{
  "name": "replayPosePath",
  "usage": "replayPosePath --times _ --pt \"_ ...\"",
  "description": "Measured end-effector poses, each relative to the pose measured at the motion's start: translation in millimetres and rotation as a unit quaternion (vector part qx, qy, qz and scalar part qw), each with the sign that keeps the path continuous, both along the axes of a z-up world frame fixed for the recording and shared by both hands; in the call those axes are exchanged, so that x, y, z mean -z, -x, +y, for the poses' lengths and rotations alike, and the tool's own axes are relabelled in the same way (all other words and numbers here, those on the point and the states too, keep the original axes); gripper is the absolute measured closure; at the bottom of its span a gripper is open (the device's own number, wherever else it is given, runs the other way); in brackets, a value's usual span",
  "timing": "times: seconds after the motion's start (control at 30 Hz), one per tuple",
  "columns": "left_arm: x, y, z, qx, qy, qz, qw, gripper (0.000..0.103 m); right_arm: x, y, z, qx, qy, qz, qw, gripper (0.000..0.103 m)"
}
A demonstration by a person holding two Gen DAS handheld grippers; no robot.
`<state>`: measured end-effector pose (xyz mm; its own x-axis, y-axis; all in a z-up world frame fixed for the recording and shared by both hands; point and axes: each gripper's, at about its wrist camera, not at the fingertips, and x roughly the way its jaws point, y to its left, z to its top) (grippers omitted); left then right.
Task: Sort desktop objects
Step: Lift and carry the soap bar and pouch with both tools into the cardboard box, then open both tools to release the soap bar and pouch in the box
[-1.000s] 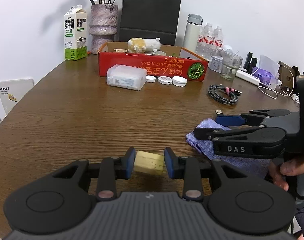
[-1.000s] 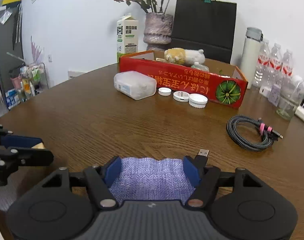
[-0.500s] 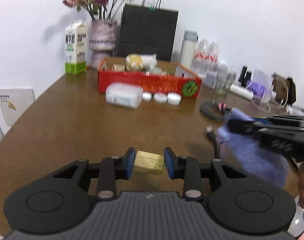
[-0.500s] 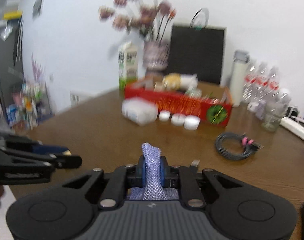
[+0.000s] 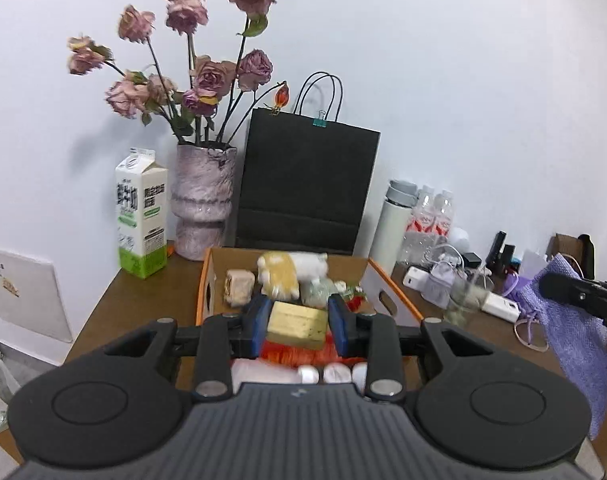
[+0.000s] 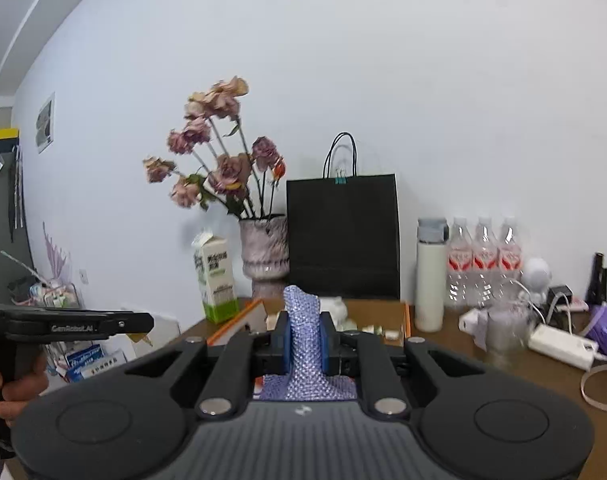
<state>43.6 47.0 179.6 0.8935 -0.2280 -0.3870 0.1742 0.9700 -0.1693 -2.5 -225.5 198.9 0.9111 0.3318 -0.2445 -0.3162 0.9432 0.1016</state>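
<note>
My left gripper [image 5: 298, 326] is shut on a yellow block [image 5: 297, 325], held in the air in front of the open cardboard box [image 5: 395, 300]. The box holds a plush toy [image 5: 287, 270] and several small items. My right gripper [image 6: 305, 340] is shut on a bunched purple knitted cloth [image 6: 303, 344], lifted off the table; the cloth [image 5: 575, 344] hangs at the right of the left wrist view. The left gripper's side [image 6: 75, 326] shows at the left of the right wrist view, with a hand [image 6: 11, 392] on its grip.
Behind the box stand a milk carton [image 5: 141, 216], a vase of dried roses [image 5: 203, 204] and a black paper bag [image 5: 307, 188]. A white flask [image 5: 393, 224], water bottles [image 5: 433, 216], a glass [image 5: 463, 300] and chargers with cables [image 5: 499, 306] crowd the right of the wooden table [image 5: 111, 308].
Both grippers rose from the tabletop and moved toward the box. The right gripper shut on the purple cloth and lifted it. The left kept its hold on the yellow block.
</note>
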Motion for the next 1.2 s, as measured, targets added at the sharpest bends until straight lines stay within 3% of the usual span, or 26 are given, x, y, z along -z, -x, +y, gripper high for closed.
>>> replayPosePath --times 0.13,0.23,0.4,0.53,0.67,0.83,0.93,1.0,1.03,1.07,1.1,1.13,1.2 --pt "-5.9 -66.6 0.9 -0.001 0.005 0.047 0.9989 0.071 -17.9 -70.6 3.5 -0.004 -0.013 0.028 1.000 0.091" --pt "7.7 -122.1 -3.2 -0.008 -0.008 0.107 0.9942 0.071 -16.5 -133.0 6.7 -0.005 -0.030 0.079 0.996 0.091" --pt "56.4 -199.2 -17.5 -0.031 -0.081 0.187 0.9786 0.071 15.9 -233.8 18.3 0.013 -0.032 0.180 0.983 0.091" --pt "90.2 -233.3 -20.8 -0.035 -0.091 0.226 0.9692 0.071 56.4 -292.3 35.7 0.032 -0.048 0.226 0.972 0.091" --pt "115.5 -250.9 -20.5 -0.033 -0.097 0.245 0.9641 0.071 99.8 -318.7 58.6 0.035 -0.058 0.246 0.967 0.091" --pt "137.5 -261.0 -22.0 -0.031 -0.114 0.258 0.9590 0.070 154.8 -334.8 89.0 0.050 -0.016 0.263 0.963 0.090" --pt "145.2 -264.5 -23.4 -0.022 -0.119 0.263 0.9571 0.070 170.4 -334.4 94.1 0.051 0.000 0.262 0.964 0.088" --pt "146.7 -263.1 -28.5 -0.016 -0.124 0.267 0.9556 0.070 168.0 -337.2 96.9 0.054 0.008 0.260 0.964 0.082" --pt "146.6 -262.6 -30.3 -0.014 -0.123 0.270 0.9550 0.067 165.9 -338.6 96.5 0.062 0.005 0.262 0.963 0.073" --pt "144.7 -261.2 -31.7 -0.010 -0.117 0.270 0.9556 0.066 163.4 -339.8 94.8 0.067 -0.004 0.269 0.961 0.052" --pt "142.0 -259.1 -32.6 -0.009 -0.114 0.268 0.9567 0.064 161.1 -339.8 92.5 0.069 -0.011 0.274 0.959 0.044" --pt "137.7 -256.5 -33.0 -0.007 -0.112 0.263 0.9581 0.061 156.7 -337.8 89.6 0.070 -0.017 0.274 0.959 0.038" --pt "127.5 -252.5 -30.8 -0.009 -0.104 0.255 0.9613 0.051 144.0 -332.7 83.0 0.070 -0.018 0.266 0.961 0.038"
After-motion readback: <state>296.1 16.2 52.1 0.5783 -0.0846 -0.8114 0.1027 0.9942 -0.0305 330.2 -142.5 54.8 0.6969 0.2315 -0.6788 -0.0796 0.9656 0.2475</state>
